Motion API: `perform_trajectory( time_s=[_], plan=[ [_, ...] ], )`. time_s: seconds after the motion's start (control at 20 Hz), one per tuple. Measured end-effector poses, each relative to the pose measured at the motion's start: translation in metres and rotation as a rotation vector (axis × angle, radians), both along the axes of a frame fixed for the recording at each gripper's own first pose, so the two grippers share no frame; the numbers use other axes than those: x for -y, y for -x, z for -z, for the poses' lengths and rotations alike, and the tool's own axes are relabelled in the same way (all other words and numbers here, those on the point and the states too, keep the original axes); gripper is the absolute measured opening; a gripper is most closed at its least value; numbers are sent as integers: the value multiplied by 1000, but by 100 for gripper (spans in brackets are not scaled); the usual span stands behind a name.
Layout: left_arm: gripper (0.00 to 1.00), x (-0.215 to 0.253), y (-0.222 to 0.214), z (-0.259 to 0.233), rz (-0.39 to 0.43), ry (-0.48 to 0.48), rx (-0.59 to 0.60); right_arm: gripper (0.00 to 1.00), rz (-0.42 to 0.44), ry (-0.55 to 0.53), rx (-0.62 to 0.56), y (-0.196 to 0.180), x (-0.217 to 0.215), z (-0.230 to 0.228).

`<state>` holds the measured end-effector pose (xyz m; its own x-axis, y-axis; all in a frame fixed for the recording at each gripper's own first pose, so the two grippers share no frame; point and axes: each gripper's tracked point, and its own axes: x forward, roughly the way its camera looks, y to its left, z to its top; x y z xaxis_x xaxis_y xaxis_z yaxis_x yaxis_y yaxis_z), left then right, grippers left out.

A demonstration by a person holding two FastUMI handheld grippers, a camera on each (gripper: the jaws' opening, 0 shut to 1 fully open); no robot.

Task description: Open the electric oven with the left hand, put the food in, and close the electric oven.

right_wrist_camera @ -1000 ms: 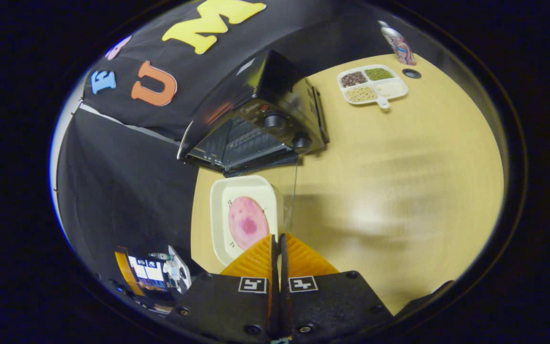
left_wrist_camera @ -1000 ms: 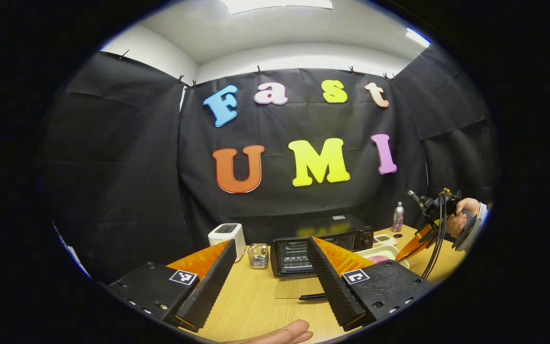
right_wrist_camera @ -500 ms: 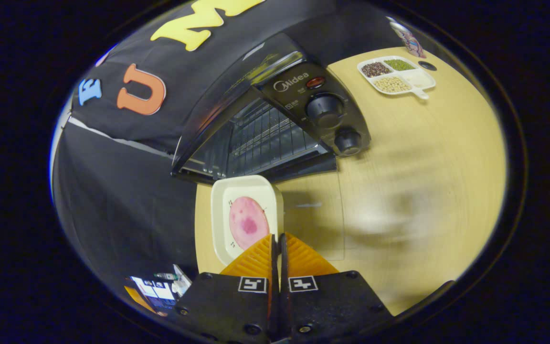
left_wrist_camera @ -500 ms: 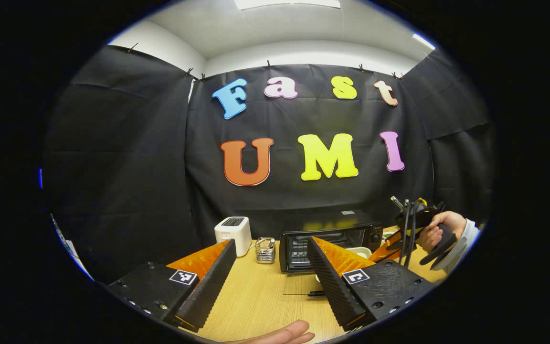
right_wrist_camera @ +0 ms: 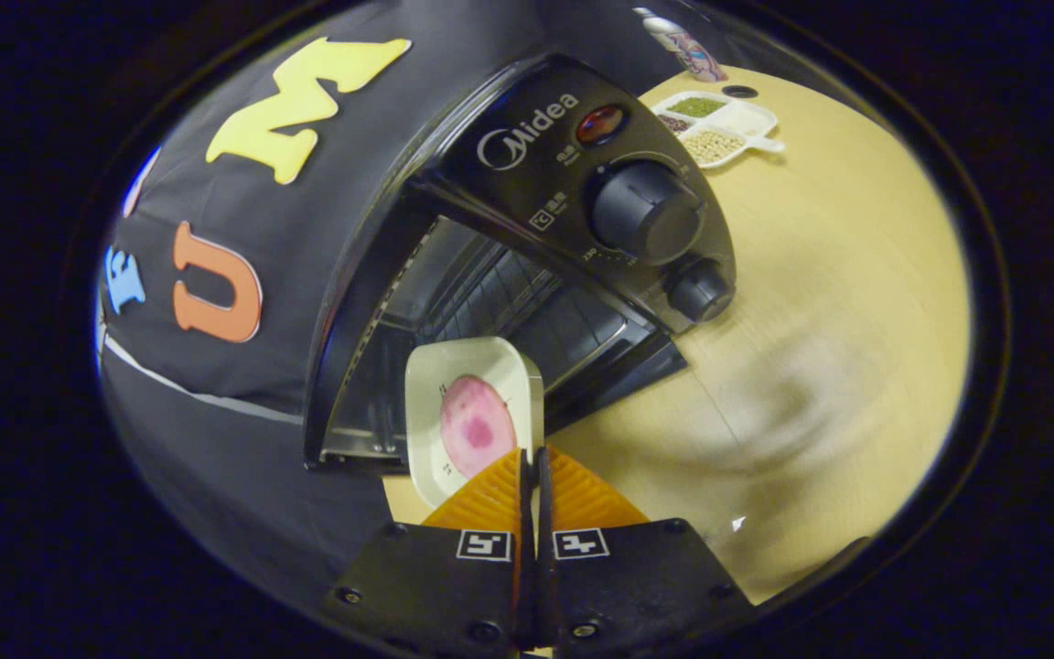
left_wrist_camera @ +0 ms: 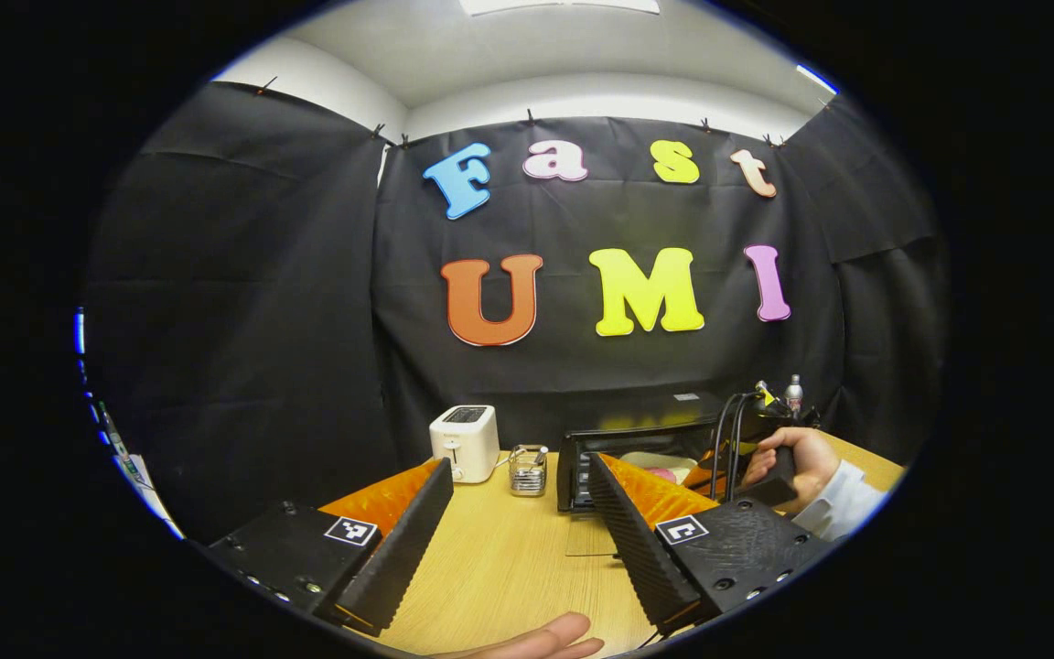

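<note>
The black electric oven [right_wrist_camera: 527, 174] stands with its glass door [left_wrist_camera: 593, 540] folded down flat on the wooden table [left_wrist_camera: 490, 567]. My right gripper [right_wrist_camera: 534, 453] is shut on the near rim of a white tray [right_wrist_camera: 463, 366] that carries a pink slice of food [right_wrist_camera: 475, 426]. The tray's far end hangs at the oven's open mouth, over the wire rack. In the left gripper view, a hand [left_wrist_camera: 797, 458] holds that gripper at the oven [left_wrist_camera: 571, 462] front, with the tray [left_wrist_camera: 650, 460] partly inside. My left gripper [left_wrist_camera: 520, 459] is open, back from the oven, holding nothing.
A white toaster [left_wrist_camera: 465, 441] and a small wire basket [left_wrist_camera: 527, 469] stand left of the oven. A divided dish of beans [right_wrist_camera: 719, 124] and a bottle [right_wrist_camera: 682, 46] sit on the table beyond the oven. Fingers of a hand [left_wrist_camera: 536, 641] show at the table's near edge.
The right gripper has carried the tray forward from the table in front of the oven up to its open mouth. The left gripper stayed open and swung slightly left.
</note>
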<state>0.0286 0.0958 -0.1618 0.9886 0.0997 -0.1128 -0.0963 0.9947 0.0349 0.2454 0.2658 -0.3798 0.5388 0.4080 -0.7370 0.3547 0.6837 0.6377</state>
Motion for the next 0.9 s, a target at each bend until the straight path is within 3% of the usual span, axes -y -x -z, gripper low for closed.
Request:
perform_trajectory(
  time_s=[0.1,0.15,0.35,0.55,0.75,0.85,0.9],
  plan=[
    [95,-9,-2,6,-24,12,-9,4,90,-4,70,-22,-1,2],
    [95,-13,-4,7,-38,26,-12,0,112,1,106,-32,0,4],
    [95,-18,-5,17,-44,56,-34,4,205,-42,240,-66,1,5],
    [95,-23,-5,21,-70,28,-43,2,254,-13,266,-81,1,12],
    [95,-20,-6,30,-60,17,-61,8,262,-9,280,-84,-15,15],
    [95,-23,-2,29,-71,1,-64,10,285,49,298,-82,-12,15],
    [95,-24,0,27,-75,-8,-60,7,284,83,315,-80,-13,12]
  ],
)
